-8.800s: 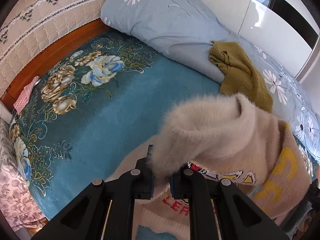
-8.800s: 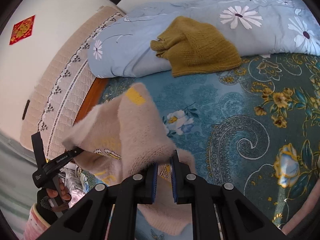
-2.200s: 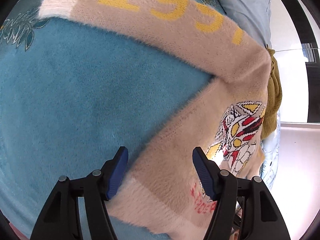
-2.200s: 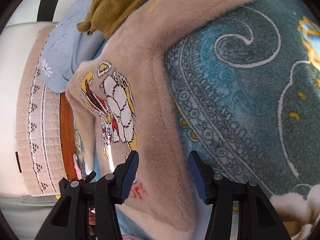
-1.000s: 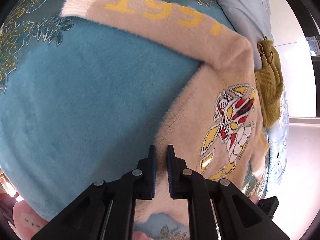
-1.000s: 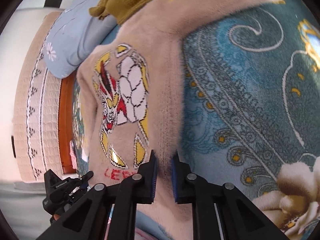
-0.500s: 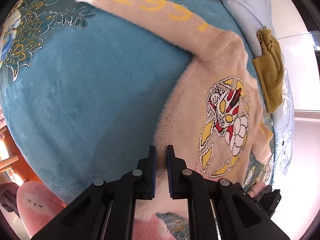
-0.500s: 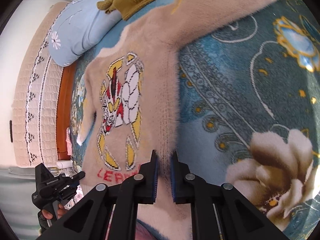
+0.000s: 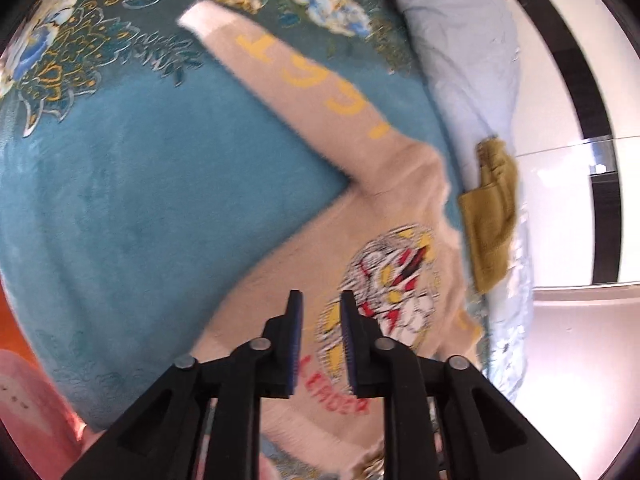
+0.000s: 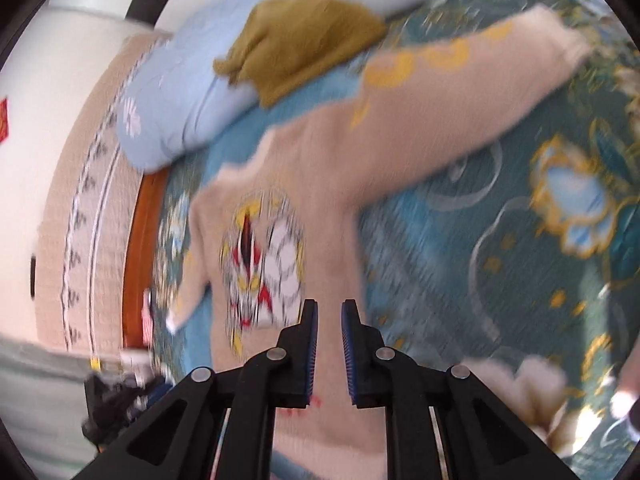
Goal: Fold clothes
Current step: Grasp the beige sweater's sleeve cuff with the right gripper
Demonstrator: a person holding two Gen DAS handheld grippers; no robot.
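My left gripper (image 9: 320, 312) opening, nothing between its jaws. Right gripper (image 10: 329, 320) jaws opening too, gap empty. Beige sweater (image 9: 360, 208) spread flat on teal bed blanket (image 9: 120, 200), centre frame. Mustard knit (image 10: 304, 36) upper centre on blue pillow (image 10: 176, 120).

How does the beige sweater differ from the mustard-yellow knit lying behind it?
The beige sweater lies spread flat on the teal blanket, sleeves stretched out; the mustard knit sits bunched up, partly on the pale blue duvet.
The beige sweater looks fluffy and carries a cartoon figure and yellow letters; the mustard knit is plain and ribbed.
The beige sweater covers much more of the bed.
Both are knitwear on the same bed.
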